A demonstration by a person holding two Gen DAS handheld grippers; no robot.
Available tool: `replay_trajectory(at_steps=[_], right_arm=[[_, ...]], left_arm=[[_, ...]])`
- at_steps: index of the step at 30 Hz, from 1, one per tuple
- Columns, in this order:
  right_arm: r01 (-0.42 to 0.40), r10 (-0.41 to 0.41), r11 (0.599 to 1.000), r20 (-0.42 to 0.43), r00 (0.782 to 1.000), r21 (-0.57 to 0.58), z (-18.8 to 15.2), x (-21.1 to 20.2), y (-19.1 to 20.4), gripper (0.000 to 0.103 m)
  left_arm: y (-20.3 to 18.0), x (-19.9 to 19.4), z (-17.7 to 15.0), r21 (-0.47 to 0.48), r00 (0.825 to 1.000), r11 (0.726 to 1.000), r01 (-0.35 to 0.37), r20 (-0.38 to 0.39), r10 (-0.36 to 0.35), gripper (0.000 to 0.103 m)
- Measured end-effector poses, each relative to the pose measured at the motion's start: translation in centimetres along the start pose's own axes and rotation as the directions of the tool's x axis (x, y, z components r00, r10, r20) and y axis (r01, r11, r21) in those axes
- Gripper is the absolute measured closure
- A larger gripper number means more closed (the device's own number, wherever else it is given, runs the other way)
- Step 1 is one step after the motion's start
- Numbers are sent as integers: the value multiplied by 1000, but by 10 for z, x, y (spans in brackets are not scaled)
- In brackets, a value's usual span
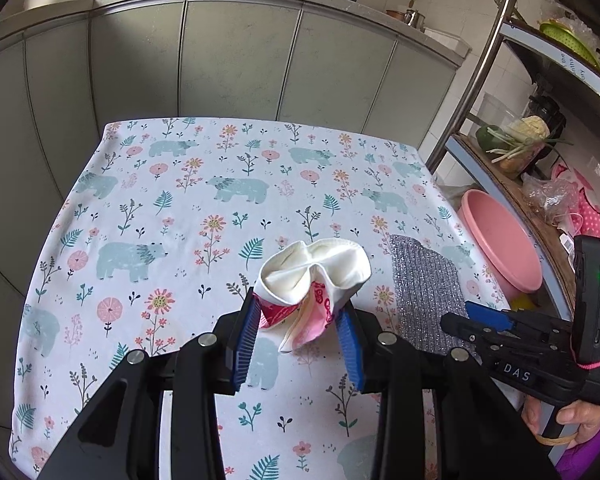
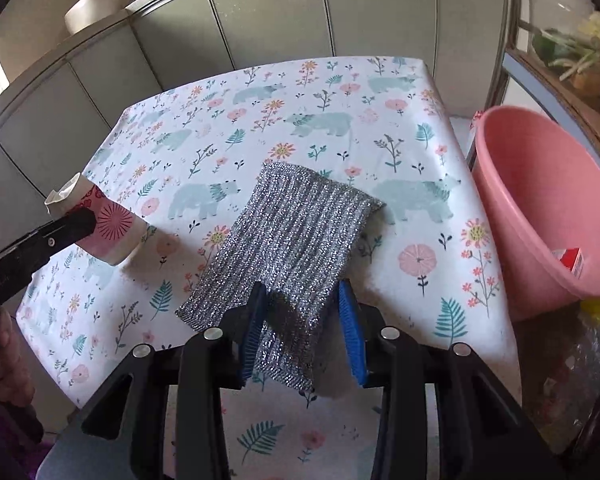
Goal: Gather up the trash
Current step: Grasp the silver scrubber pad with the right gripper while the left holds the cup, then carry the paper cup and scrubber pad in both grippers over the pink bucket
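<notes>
So here's where we're at with the trash run. Our left gripper is clamped on the crushed cup, both blue pads squeezing its printed sides, and the cup is held up off the table. That's the piece in hand, so we'd call this the carry step: picked up but not dumped.

The basin looks like the trash spot. It sits off the table's edge at about 3 o'clock in the right wrist view and already has a small red-and-white carton in it. The next move is probably swinging the cup over toward 3 o'clock until it's above the rim, then letting go. The right gripper is in that path, so we'd need to pass over or behind it.

The right gripper is spread, with the scrubber lying flat on the table between the jaws. Nothing looks pinched. Is the scrubber trash or just a kitchen rag? No idea, honestly.

The table has a white tablecloth printed with bears and flowers, a bit wrinkly, so stuff could snag. Apart from the scrubber, nothing else lies on it.

As for the room, there are grey-green cabinets at 12 o'clock with pots on the counter. A metal rack stands at 2 o'clock with veggies and plastic bags.
</notes>
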State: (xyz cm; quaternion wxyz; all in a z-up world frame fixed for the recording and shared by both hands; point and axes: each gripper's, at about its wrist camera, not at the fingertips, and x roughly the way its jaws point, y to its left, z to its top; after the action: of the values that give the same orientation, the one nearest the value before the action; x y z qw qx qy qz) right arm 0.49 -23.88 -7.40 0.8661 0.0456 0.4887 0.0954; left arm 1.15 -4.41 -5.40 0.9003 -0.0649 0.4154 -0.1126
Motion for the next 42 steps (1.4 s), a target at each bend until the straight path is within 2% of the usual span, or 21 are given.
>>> replay_trajectory(at_steps=[3,7,9,18,27,42], right_arm=[[15,-15,1000,20,1000,-10,-1,1,4,66],[27,-25,999,59,998,-34,-4,-3,6,93],[0,2,1000,72,997,-24,-2,-7,3,95],[-53,52,999,172,984,-2,0,-39,-5,96],[-71,67,997,254,965,6,5,-71,-13,96],[-56,42,998,317,947,33,1,-99,-30,96]], left_arm=[[-1,1,0,1,1000,1000,-10,0,10,66],[-2,0,0,2,1000,1000,-22,-2,22,66],[-2,-1,0,0,1000,1000,-26,-1,26,66],[-8,-6,-1,13,999,999,-49,10,49,66],[-19,-11,0,38,998,998,-56,28,55,66],[-44,-20,4,96,996,993,-68,66,61,66]])
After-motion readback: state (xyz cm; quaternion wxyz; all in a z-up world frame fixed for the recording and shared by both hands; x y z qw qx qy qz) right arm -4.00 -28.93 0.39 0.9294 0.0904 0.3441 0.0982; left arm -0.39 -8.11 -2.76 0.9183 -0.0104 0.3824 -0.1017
